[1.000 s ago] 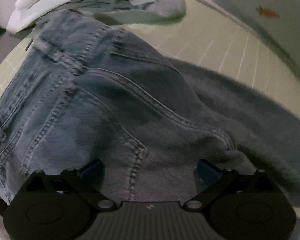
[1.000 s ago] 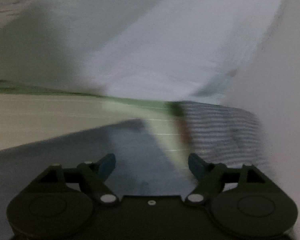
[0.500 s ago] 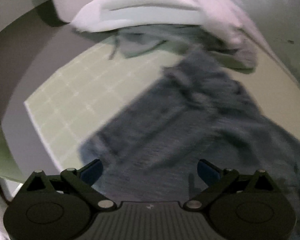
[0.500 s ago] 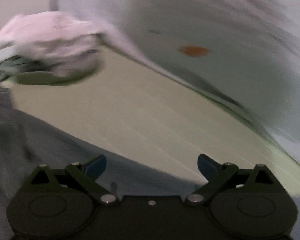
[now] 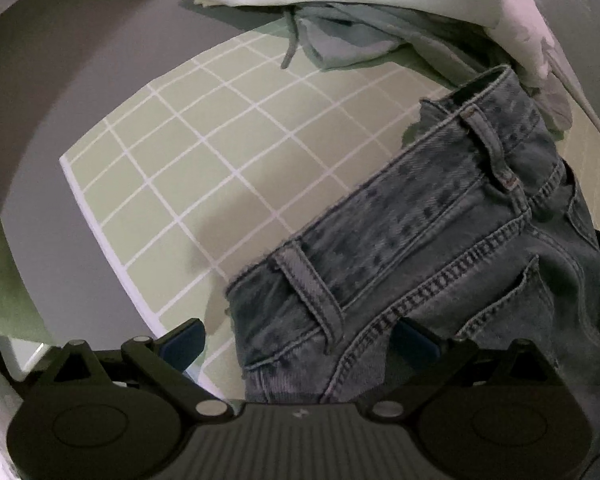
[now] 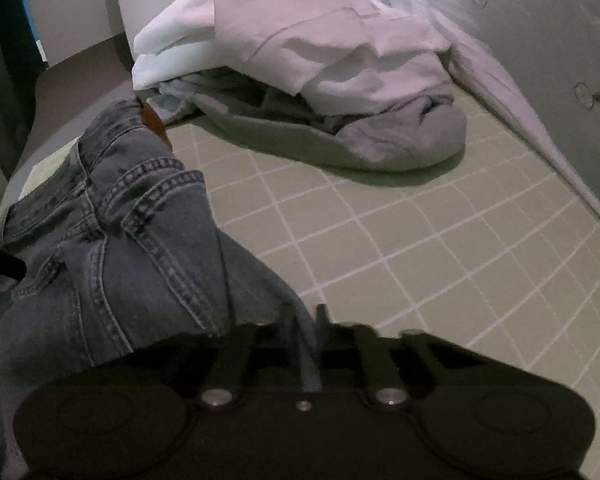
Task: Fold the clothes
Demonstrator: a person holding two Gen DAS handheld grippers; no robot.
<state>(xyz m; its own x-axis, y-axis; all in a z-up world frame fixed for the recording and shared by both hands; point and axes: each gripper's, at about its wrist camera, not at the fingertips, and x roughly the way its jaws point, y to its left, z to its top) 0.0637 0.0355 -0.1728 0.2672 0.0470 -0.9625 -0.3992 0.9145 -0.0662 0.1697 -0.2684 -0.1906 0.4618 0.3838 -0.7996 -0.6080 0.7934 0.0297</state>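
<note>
Jeans (image 5: 440, 240) lie bunched on the green gridded mat (image 5: 188, 168), waistband toward its near-left corner, having swung round within the last second. The right gripper (image 6: 304, 320) has clamped shut on a denim fold, where it gaped a moment ago; the left gripper (image 5: 296, 340) stays wide, straddling the waistband. A pile of pale clothes (image 6: 300, 52) sits at the far edge. Likely a fold is under way.

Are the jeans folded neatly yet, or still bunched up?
Still bunched: the jeans lie rumpled on the grid mat, waistband twisted, with the right gripper shut on their fabric.
</note>
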